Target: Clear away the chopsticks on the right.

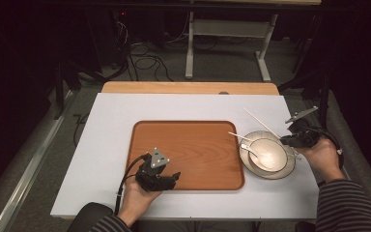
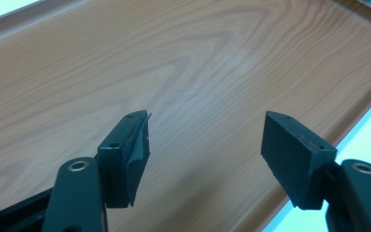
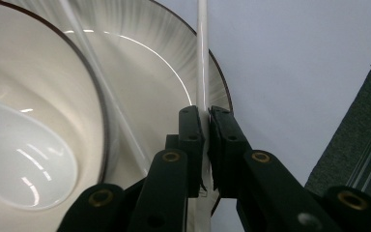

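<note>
A white chopstick [image 3: 202, 58] stands clamped between the jaws of my right gripper [image 3: 205, 116], which is shut on it at the right rim of a cream plate [image 3: 174, 48]. In the high view that chopstick [image 1: 263, 123] slants up and left from the right gripper [image 1: 287, 140]. A second chopstick [image 3: 94, 63] lies across the plate beside a bowl [image 3: 38, 96] with a white spoon [image 3: 24, 159] in it. My left gripper [image 2: 205, 145] hangs open just above the wooden tray [image 2: 174, 63], near its front left [image 1: 174, 176], with nothing between its jaws.
The tray [image 1: 188, 145] lies in the middle of a white tabletop [image 1: 111, 145]; the bowl [image 1: 268, 153] on its plate [image 1: 290, 169] sits just right of it. A bare wood strip [image 1: 188, 88] runs along the far edge. Beyond are floor cables and desk legs.
</note>
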Motion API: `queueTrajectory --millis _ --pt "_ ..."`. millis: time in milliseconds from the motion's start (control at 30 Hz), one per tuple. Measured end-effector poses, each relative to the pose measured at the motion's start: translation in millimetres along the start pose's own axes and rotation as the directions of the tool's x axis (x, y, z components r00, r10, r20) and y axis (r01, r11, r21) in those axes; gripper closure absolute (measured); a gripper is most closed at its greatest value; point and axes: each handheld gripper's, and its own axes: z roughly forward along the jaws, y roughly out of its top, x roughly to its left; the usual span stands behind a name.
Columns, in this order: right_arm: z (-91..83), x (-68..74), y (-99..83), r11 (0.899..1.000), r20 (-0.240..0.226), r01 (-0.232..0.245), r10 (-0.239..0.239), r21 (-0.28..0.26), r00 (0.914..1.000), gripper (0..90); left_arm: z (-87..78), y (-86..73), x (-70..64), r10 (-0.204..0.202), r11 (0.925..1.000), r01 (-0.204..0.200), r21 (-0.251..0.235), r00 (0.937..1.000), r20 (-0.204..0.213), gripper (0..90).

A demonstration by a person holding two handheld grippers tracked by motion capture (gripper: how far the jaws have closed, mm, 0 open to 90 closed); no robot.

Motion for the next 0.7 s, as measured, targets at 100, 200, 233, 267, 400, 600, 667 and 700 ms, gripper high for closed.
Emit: queueTrajectory --millis 100,200,233,267,400,600,667,700 --pt "-17.8 4.9 0.5 0.999 0.007 0.004 -0.003 -0.033 1.0000 86.3 0.4 0.3 0.3 -0.003 1.0000 0.003 -0.003 1.0000 0.006 34.5" --pt "-34.9 9.7 0.8 0.997 0.013 -0.004 0.005 -0.072 0.9999 86.3 -0.3 1.5 0.1 0.007 1.0000 -0.007 -0.005 0.9999 0.009 34.5" --pt "-34.9 9.7 0.8 0.997 0.013 -0.004 0.005 -0.072 0.9999 86.3 -0.3 1.5 0.1 0.007 1.0000 -0.007 -0.005 0.9999 0.009 34.5" --pt "-46.4 16.5 0.6 0.995 0.021 0.000 0.002 -0.095 0.9998 86.3 -0.4 2.2 -0.8 0.020 0.9998 -0.020 -0.006 0.9998 0.004 34.5" --pt "-66.0 34.7 0.2 0.993 0.027 0.022 -0.019 -0.120 0.9995 86.3 0.4 3.7 -1.3 0.029 0.9995 -0.029 -0.009 0.9995 0.009 34.4" --pt "-84.2 66.4 1.7 0.987 0.000 0.007 -0.007 -0.160 1.0000 86.2 0.7 6.4 -2.0 0.040 0.9991 -0.040 -0.017 0.9989 0.022 34.3" --pt "-88.0 79.8 1.6 0.985 -0.016 0.011 -0.014 -0.170 0.9998 86.2 2.6 7.6 -2.8 0.045 0.9989 -0.044 -0.017 0.9985 0.030 34.3" --pt "-89.8 87.0 1.3 0.985 -0.024 0.013 -0.017 -0.170 0.9996 86.2 3.7 8.1 -3.3 0.047 0.9988 -0.047 -0.016 0.9984 0.033 34.3"
